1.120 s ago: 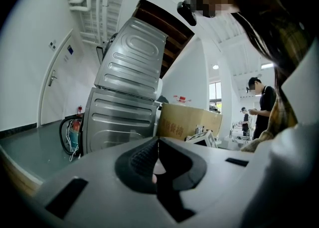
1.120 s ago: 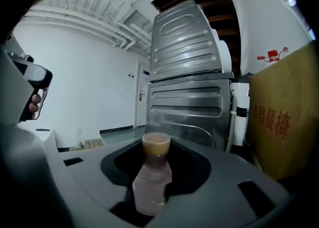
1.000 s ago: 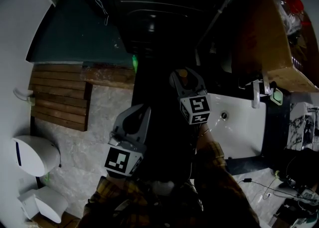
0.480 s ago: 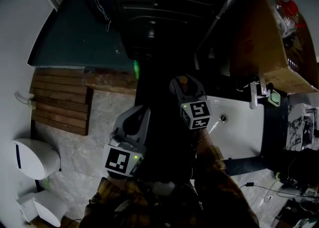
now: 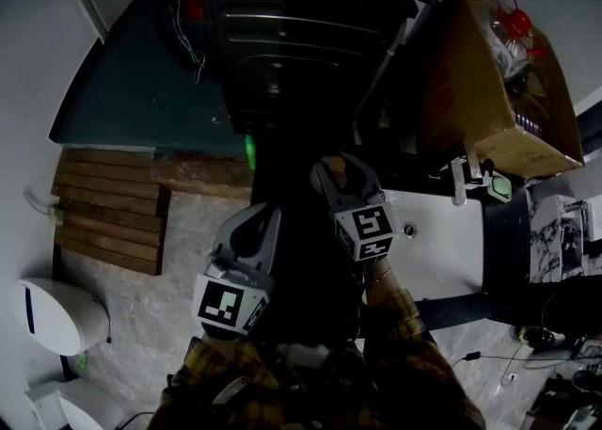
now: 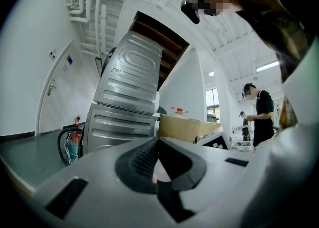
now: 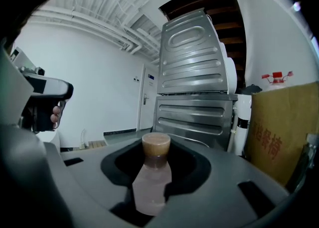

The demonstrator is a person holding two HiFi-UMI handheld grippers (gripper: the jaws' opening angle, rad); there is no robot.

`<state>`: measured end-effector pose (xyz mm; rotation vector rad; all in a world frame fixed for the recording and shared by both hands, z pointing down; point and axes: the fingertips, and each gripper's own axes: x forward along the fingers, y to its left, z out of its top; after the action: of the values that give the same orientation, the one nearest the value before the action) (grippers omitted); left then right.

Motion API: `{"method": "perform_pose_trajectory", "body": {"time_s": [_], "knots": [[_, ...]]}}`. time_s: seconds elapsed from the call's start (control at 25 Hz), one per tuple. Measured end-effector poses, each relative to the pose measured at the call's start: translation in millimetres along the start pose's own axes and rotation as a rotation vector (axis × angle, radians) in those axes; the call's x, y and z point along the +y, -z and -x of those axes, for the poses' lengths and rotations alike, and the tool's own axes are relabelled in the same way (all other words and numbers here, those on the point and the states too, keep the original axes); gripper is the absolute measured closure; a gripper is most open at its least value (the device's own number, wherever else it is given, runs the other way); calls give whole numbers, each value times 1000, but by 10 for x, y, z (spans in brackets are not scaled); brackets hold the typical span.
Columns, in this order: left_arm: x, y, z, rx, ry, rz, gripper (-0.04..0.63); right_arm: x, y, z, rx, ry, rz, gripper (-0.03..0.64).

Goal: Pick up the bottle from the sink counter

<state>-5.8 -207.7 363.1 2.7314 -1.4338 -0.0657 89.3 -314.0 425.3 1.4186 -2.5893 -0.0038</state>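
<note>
A small pale bottle (image 7: 152, 177) with a brown cap stands upright between the jaws of my right gripper (image 7: 152, 184), which is shut on its body. In the head view the brown cap (image 5: 340, 170) shows at the tip of the right gripper (image 5: 337, 180), held in the air left of the white sink (image 5: 442, 254). My left gripper (image 5: 252, 223) hangs lower left of it. In the left gripper view its jaws (image 6: 159, 174) meet with nothing between them.
A faucet (image 5: 458, 180) stands at the sink's back edge. A big cardboard box (image 5: 480, 89) sits behind the sink, and a ribbed steel machine (image 5: 292, 23) lies ahead. A wooden pallet (image 5: 108, 207) is on the floor at left. A person (image 6: 259, 114) stands far right.
The right gripper keeps its grip on the bottle and has risen a little, as has the left. The head view has shifted and shows more of the cardboard box.
</note>
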Motion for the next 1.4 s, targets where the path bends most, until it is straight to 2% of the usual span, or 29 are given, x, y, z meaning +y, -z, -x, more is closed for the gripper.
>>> {"method": "perform_pose_trajectory", "body": {"time_s": [0.2, 0.44, 0.64, 0.88, 1.16, 1.4], "knots": [[-69, -115, 15, -29, 21, 4, 575, 94, -362, 217, -47, -3, 36, 480], [-92, -219, 78, -51, 31, 6, 575, 316, -739, 445, -96, -54, 60, 480], [-106, -375, 87, -86, 41, -13, 575, 499, -984, 667, -118, -89, 33, 480], [-138, -508, 92, -104, 67, -34, 575, 689, -1287, 880, -176, -111, 55, 479], [-135, -658, 108, -134, 79, -54, 575, 851, -1463, 1148, -204, -122, 70, 479], [-191, -666, 115, -130, 102, -69, 575, 956, -1459, 1338, -180, -134, 42, 480]]}}
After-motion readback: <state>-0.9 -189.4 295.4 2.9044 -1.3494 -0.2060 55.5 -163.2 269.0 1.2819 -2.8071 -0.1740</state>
